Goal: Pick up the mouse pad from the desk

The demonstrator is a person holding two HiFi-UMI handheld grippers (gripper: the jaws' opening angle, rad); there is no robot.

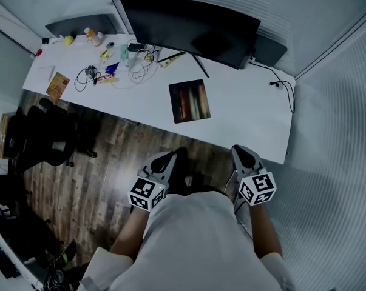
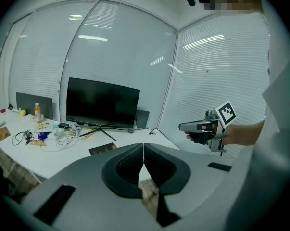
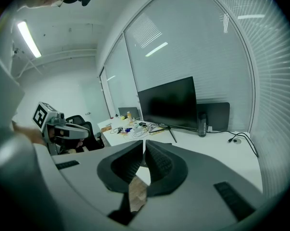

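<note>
The mouse pad (image 1: 189, 101), dark with a striped print, lies flat on the white desk (image 1: 249, 120) in front of the monitor; it also shows in the left gripper view (image 2: 102, 149), just left of the jaws. Both grippers hang in front of the desk's near edge, above the floor and short of the pad. My left gripper (image 1: 169, 157) (image 2: 143, 146) has its jaws together with nothing between them. My right gripper (image 1: 242, 151) (image 3: 144, 143) is likewise shut and empty. The pad does not show in the right gripper view.
A wide black monitor (image 1: 192, 29) stands at the desk's back. Cables, bottles and small items (image 1: 110, 65) clutter the desk's left part. A cable (image 1: 281, 87) trails at its right end. A black office chair (image 1: 46, 138) stands on the wooden floor at the left.
</note>
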